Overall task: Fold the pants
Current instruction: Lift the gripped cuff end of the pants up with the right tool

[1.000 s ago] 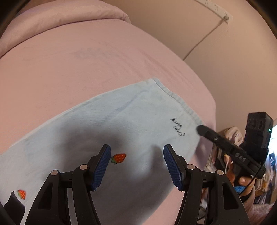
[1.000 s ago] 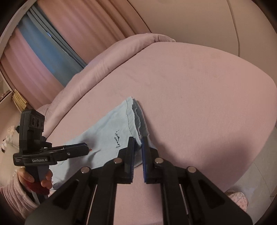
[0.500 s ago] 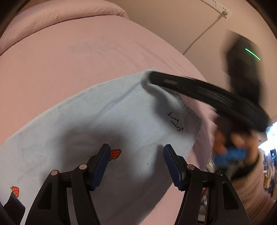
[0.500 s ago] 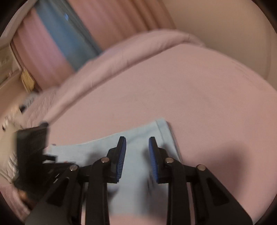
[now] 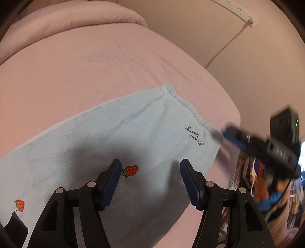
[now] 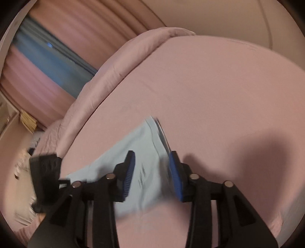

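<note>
Light blue pants (image 5: 118, 137) with strawberry prints and small black script lie flat on the pink bed (image 5: 95, 63). My left gripper (image 5: 150, 167) hovers open just above the cloth, a strawberry beside its left pad, nothing between its fingers. In the left wrist view my right gripper (image 5: 226, 133), blurred, sits at the near corner of the hem. In the right wrist view the right gripper (image 6: 152, 158) has its jaws opening over the blurred hem end of the pants (image 6: 144, 141), and its pads press on no cloth. The left gripper's body (image 6: 44, 171) shows at the left.
A rolled pink duvet (image 6: 114, 70) runs along the bed's far side under pink and blue curtains (image 6: 47, 57). A power strip and its cable (image 5: 236, 11) hang on the wall. Books and clutter (image 5: 246, 171) stand on the floor beyond the bed's right edge.
My right gripper went from shut to parted jaws; it swept over the hem toward the far corner and came back to the near corner. The left gripper held still.
</note>
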The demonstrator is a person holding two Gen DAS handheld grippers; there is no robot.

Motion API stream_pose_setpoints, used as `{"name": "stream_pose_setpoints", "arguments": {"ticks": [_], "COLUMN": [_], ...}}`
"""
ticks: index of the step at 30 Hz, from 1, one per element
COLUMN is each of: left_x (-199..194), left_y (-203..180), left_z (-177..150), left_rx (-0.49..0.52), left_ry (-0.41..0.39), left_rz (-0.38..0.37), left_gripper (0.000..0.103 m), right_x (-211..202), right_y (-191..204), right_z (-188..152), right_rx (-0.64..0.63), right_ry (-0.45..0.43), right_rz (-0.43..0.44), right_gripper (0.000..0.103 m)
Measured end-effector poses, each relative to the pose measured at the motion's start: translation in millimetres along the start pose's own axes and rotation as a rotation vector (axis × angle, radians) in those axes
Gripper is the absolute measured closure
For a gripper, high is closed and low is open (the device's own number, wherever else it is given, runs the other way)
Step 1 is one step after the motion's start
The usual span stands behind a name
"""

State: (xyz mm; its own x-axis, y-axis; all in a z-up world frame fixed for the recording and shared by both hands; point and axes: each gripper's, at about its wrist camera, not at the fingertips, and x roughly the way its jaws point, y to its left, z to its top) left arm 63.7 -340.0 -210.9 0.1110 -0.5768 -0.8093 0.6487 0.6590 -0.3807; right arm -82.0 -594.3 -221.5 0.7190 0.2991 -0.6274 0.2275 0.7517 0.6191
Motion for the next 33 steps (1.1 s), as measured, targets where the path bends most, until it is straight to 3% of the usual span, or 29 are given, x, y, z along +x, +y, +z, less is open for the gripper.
{"name": "stream_pose_setpoints", "arguments": {"ticks": [5, 8, 13, 19, 20, 25, 33], "left_x": [-8.8, -13.3, -21.4, -27.0, -28.9, -28.2, -39.9], "left_y": [4.5, 10.0, 13.0, 19.2, 17.8, 24.9, 63.4], "left_z": [-4.6, -5.7, -13.9, -20.9, -21.5, -22.6, -36.3], "left_rx": [-0.044, -0.068, -0.092, -0.113, -0.116, -0.137, -0.264], "left_ry": [-0.041, -0.050, -0.056, -0.058, -0.058, -0.068, -0.105], "left_rz": [0.019, 0.023, 0.037, 0.039, 0.039, 0.035, -0.008], "left_gripper": [0.039, 0.039, 0.039, 0.039, 0.039, 0.039, 0.039], "right_x": [-9.5, 19.2, 43.7, 46.4, 47.0, 45.5, 35.9], "right_y": [-21.6, 0.9, 15.9, 24.7, 26.1, 24.6, 57.3], "right_z": [-38.7, -47.0, -40.0, -42.0, -41.6, -44.1, -46.6], "right_rx": [0.144, 0.137, 0.133, 0.105, 0.103, 0.128, 0.018], "right_ry": [0.042, 0.072, 0.040, -0.006, -0.010, -0.020, -0.081], "right_rz": [0.047, 0.023, -0.007, -0.042, -0.049, -0.041, -0.106], "right_gripper": [0.059, 0.058, 0.056, 0.056, 0.057, 0.088, 0.094]}}
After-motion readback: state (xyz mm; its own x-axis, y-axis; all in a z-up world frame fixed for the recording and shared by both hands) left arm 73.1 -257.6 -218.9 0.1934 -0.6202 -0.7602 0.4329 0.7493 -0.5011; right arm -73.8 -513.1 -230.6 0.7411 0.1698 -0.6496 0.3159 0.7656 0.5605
